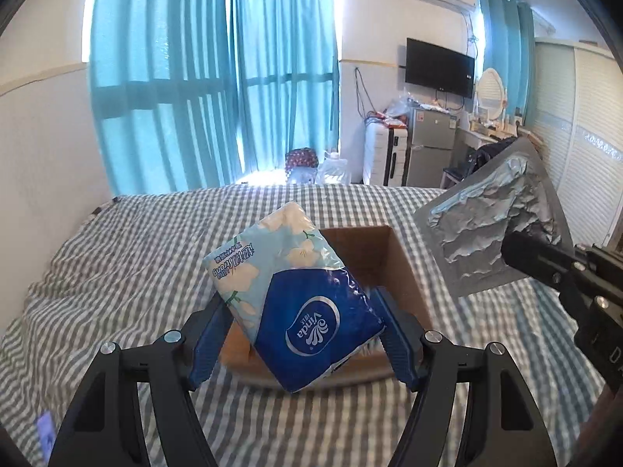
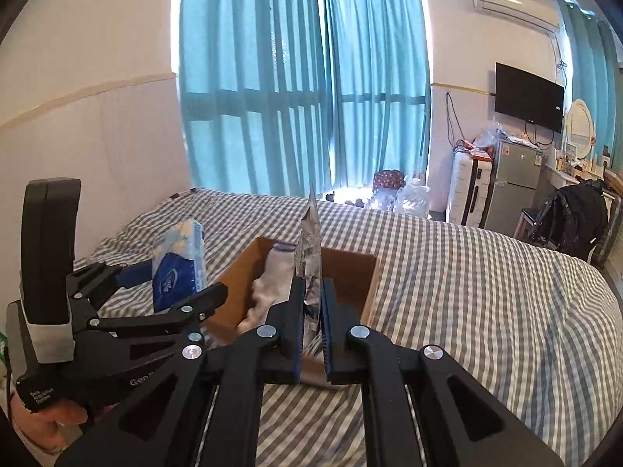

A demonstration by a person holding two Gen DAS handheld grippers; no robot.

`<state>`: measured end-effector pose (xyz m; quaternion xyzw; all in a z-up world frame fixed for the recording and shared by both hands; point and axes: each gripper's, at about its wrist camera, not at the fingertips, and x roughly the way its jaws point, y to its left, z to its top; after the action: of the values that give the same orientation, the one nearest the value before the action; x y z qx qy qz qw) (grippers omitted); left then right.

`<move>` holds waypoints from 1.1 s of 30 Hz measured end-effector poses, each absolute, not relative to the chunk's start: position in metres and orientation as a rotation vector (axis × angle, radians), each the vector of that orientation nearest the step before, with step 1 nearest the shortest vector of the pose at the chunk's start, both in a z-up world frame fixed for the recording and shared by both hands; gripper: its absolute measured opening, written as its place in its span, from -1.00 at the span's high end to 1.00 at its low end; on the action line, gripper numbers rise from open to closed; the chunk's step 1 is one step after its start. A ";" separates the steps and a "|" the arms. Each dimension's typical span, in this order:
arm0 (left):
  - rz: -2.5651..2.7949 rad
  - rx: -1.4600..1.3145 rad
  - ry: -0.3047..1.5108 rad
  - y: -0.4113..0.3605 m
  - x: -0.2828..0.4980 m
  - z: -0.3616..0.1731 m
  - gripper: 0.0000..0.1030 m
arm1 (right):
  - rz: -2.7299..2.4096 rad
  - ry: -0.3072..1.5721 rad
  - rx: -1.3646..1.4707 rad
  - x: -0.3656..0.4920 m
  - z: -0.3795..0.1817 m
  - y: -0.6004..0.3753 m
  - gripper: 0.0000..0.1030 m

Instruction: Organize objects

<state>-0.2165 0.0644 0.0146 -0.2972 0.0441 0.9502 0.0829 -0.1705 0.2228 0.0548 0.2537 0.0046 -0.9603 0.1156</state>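
Taking the cardboard box on the bed as the landmark, the work looks partly done, with 2 items in the air and at least 1 already stowed.

Nearest, on the box's front-left side, the left tongs are closed about as far as the bulk of a blue tissue pack allows, pinching it at both sides. The pack is lifted and tilted, its lower corner hanging over the box's near rim; the right wrist view puts it just left of the box's left wall, so it is not yet inside.

At the box's near edge, the right tongs are nearly closed, gripping a thin silvery foil packet by its lower end. The packet stands upright and edge-on above the box opening in the right wrist view; from the left wrist view it shows a crinkled face, held up to the right of the box. It too is clear of the box floor.

Inside the box, against its left wall, lies a white sock, or a similar soft cloth, already put away.

What remains, in my judgement, is lowering both held items into the box and releasing them. Beyond the box, the checked bed shows nothing else loose to collect, though its nearest part is hidden by the tongs.
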 end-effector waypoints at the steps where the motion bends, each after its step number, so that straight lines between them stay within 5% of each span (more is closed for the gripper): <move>1: 2.842 -0.892 0.148 0.067 -0.228 0.010 -0.41 | -2.814 0.014 0.756 -0.185 0.052 0.224 0.86; 17: 2.803 -1.069 0.111 0.056 -0.322 -0.082 -0.44 | -2.738 -0.056 0.994 -0.316 -0.053 0.229 0.82; 19: 2.814 -1.077 0.136 0.060 -0.320 -0.083 -0.47 | -2.732 -0.063 0.991 -0.315 -0.051 0.229 0.73; 21: 2.821 -1.081 0.146 0.062 -0.318 -0.080 -0.50 | -2.747 -0.060 0.967 -0.312 -0.045 0.230 0.37; 24: 2.840 -1.043 0.142 0.062 -0.309 -0.067 -0.74 | -2.775 -0.074 0.909 -0.297 -0.030 0.232 0.08; 33: 2.879 -0.874 0.092 0.062 -0.256 0.008 -1.00 | -2.883 -0.102 0.762 -0.236 0.050 0.247 -0.29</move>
<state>-0.2564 0.0617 0.0078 -0.2896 0.0305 0.9544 0.0656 -0.2360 0.2472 0.0498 0.2545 -0.0340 -0.9632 0.0790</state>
